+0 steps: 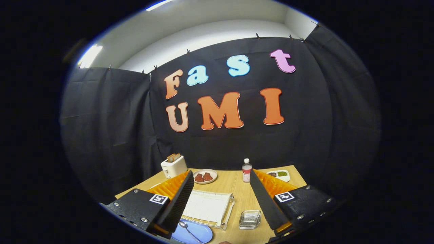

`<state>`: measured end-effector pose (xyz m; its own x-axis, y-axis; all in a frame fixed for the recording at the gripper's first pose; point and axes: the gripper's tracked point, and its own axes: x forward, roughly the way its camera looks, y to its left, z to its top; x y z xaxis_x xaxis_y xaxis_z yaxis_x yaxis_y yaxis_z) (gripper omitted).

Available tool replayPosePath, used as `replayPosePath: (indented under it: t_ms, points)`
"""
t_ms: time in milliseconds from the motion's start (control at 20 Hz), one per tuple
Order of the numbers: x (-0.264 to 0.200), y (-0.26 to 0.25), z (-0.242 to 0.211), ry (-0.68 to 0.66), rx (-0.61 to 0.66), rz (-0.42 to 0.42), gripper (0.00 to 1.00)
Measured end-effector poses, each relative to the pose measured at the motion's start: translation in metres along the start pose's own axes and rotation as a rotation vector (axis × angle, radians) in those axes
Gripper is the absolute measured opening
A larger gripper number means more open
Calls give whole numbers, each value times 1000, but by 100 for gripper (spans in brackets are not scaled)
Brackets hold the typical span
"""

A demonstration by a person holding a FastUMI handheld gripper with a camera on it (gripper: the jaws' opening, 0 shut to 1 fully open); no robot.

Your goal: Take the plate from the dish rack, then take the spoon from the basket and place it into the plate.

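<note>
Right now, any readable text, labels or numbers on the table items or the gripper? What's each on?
Nothing readable to quote.
Bottle label: too small to read.
Square markers on the gripper: coded patterns, no words.
Jaws stand open above the dish rack, holding nothing.

Toaster (173, 167), bottle (247, 170), 2 far dishes, perhaps food-filled.
</note>
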<state>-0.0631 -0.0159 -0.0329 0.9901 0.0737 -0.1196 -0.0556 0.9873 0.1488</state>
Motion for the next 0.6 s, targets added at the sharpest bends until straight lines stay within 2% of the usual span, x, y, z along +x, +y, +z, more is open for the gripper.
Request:
replayPosePath:
  t_ms: [600]
  points:
    - [-4,-7,39,-101,-93,-48,98]
